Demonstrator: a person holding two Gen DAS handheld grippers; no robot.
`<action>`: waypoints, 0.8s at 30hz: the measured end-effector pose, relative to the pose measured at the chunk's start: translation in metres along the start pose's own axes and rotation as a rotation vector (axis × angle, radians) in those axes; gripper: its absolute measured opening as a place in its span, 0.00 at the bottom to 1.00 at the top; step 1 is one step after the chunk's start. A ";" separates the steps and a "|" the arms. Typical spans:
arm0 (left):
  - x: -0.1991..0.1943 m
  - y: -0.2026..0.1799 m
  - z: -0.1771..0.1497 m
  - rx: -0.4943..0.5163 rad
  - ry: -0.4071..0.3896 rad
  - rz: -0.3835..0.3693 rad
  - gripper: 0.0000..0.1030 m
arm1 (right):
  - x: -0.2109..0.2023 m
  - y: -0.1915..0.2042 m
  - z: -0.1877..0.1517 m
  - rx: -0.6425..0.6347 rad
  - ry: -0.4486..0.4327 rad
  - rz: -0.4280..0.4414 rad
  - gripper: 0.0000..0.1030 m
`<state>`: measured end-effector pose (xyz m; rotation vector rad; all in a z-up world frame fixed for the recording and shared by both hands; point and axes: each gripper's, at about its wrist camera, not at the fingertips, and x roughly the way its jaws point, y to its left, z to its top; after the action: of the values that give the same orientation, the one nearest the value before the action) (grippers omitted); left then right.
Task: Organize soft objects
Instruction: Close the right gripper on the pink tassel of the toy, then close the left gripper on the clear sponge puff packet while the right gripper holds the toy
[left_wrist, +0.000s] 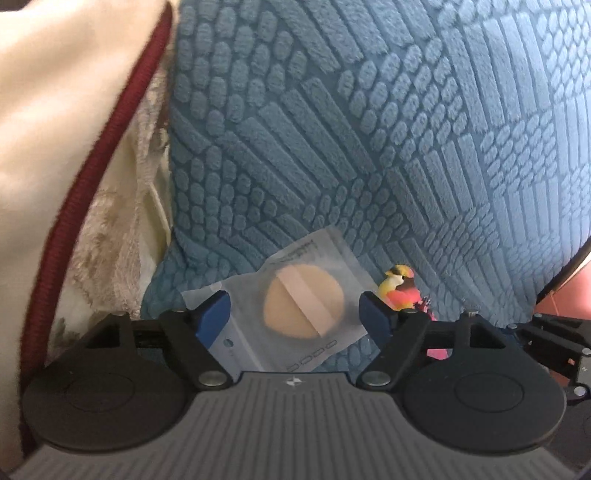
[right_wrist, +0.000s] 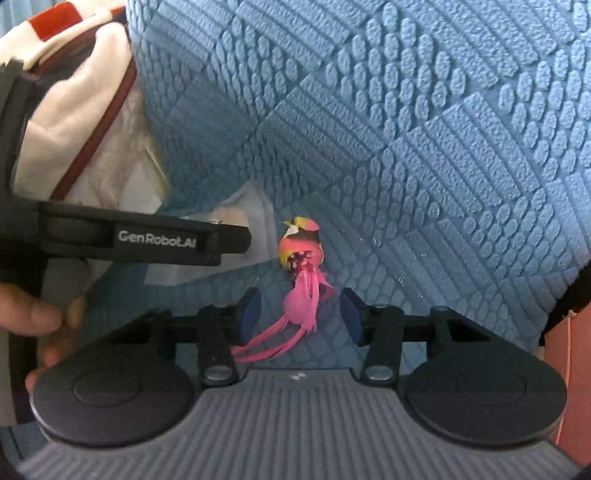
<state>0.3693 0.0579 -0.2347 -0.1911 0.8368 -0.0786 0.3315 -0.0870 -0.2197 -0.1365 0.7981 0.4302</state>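
A clear pouch (left_wrist: 303, 295) with a round beige puff inside lies on the blue textured cushion (left_wrist: 369, 147). My left gripper (left_wrist: 293, 314) stands open around it, its blue fingers on either side of the pouch and not pressing it. Just right of the pouch sits a small toy bird (left_wrist: 397, 291) with a yellow head and pink body. In the right wrist view the bird (right_wrist: 301, 243) lies ahead, its pink feather tail trailing back between the fingers of my right gripper (right_wrist: 300, 314). That gripper is open, with gaps on both sides of the tail.
A cream pillow with dark red piping (left_wrist: 55, 129) leans against the cushion's left side, with furry beige fabric (left_wrist: 110, 240) beneath it. The left gripper's black housing (right_wrist: 147, 240) and a hand (right_wrist: 29, 317) fill the left of the right wrist view. A salmon surface (right_wrist: 569, 369) shows far right.
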 end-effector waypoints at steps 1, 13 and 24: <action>0.002 -0.002 0.000 0.008 0.001 0.001 0.81 | 0.002 0.000 -0.001 0.003 0.008 -0.003 0.41; 0.022 -0.039 -0.007 0.160 -0.014 0.055 0.88 | 0.009 -0.002 -0.001 -0.016 0.003 -0.121 0.05; 0.037 -0.068 -0.012 0.245 -0.002 0.055 0.87 | -0.001 -0.024 -0.002 0.068 0.002 -0.107 0.05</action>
<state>0.3853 -0.0154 -0.2558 0.0617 0.8227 -0.1283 0.3401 -0.1091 -0.2213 -0.1155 0.8027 0.3015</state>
